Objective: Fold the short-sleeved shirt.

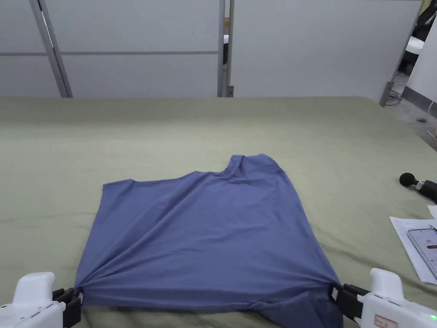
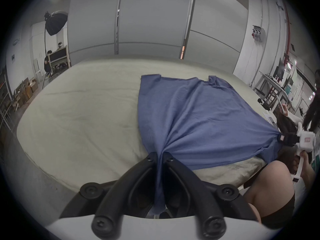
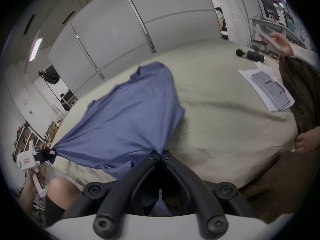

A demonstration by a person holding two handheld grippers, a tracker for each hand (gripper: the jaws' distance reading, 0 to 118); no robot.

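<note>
A blue short-sleeved shirt (image 1: pixel 205 239) lies spread on the green-covered table (image 1: pixel 128 136), pulled taut toward the near edge. My left gripper (image 1: pixel 77 299) is shut on the shirt's near left corner, with cloth bunched between its black jaws (image 2: pixel 160 157). My right gripper (image 1: pixel 337 294) is shut on the near right corner (image 3: pixel 160 154). A flap of the shirt (image 1: pixel 298 309) hangs over the near edge beside the right gripper. The shirt's far end (image 1: pixel 252 164) rests flat on the table, slightly rumpled at the collar.
A black massage tool (image 1: pixel 420 184) lies at the right edge. Nearer, a phone (image 1: pixel 424 247) rests on white paper (image 1: pixel 409 239). Grey partition panels (image 1: pixel 298 47) stand behind the table. Another person's hand (image 3: pixel 304 142) rests on the table's right side.
</note>
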